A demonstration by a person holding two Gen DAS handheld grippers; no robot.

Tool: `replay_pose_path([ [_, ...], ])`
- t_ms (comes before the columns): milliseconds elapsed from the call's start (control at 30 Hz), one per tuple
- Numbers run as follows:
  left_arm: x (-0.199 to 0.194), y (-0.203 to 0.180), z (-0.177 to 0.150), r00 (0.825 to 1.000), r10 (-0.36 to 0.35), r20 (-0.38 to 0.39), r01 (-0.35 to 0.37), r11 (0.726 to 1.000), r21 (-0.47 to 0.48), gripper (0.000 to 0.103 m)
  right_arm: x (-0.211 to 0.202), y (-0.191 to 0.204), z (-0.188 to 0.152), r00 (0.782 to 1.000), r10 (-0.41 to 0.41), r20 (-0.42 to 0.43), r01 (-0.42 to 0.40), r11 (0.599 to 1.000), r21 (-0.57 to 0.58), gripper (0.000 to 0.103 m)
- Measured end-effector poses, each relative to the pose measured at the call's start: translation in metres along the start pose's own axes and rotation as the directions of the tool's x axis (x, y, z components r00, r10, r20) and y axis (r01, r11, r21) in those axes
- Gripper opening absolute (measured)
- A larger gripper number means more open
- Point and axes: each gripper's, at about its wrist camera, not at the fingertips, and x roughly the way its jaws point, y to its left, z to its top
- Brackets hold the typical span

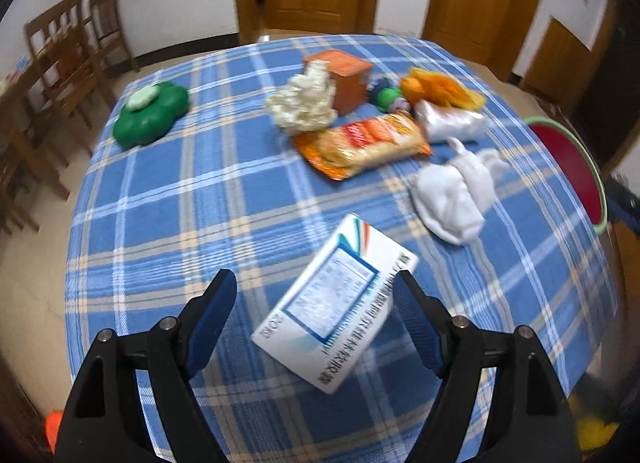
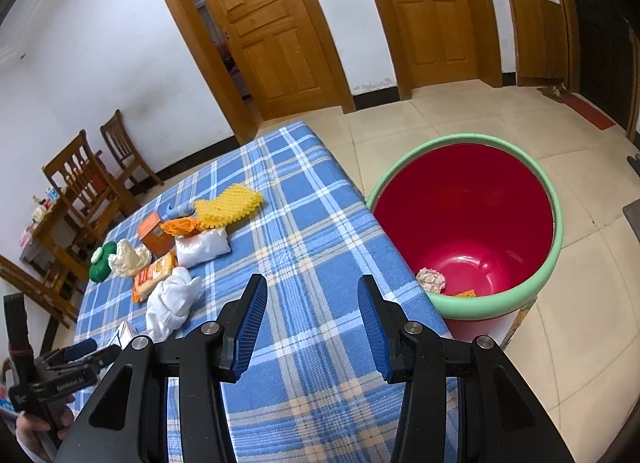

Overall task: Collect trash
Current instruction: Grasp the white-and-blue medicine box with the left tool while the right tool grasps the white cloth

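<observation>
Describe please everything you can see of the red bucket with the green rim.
The red bucket is a round, glossy tub that looks like plastic, red inside and out, with a thick pale green rim. It stands upright on the tiled floor, close beside the table's edge, its mouth open. At its bottom lie a crumpled pale wad and a small orange scrap. The left wrist view shows only part of its rim.
</observation>
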Motion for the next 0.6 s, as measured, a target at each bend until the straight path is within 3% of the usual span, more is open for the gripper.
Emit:
replay_pose_path([
  [233, 0.014, -0.007, 0.001, 0.999, 0.021, -0.036, -0.019, 0.999, 0.049, 0.086, 0.001, 0.002, -0.001, 1.0, 0.002, -0.004, -0.002, 1.0, -0.003, 0.048],
  [367, 0.023, -0.003, 0.003, 0.999, 0.014, -0.046, -0.014, 1.0, 0.012, 0.086, 0.001, 0.003, -0.001, 1.0, 0.0, -0.008, 0.0, 1.0, 0.0, 0.048],
  [467, 0.024, 0.001, 0.004, 0.999, -0.007, -0.036, 0.006, 1.0, -0.022, 0.078, 0.004, 0.003, -0.001, 1.0, 0.002, -0.014, -0.002, 1.0, -0.004, 0.048],
  [600, 0.023, 0.004, 0.009, 1.0, -0.002, -0.009, 0.002, 0.999, -0.052, 0.053, 0.008, 0.008, 0.0, 1.0, 0.005, -0.019, -0.006, 1.0, -0.026, 0.048],
])
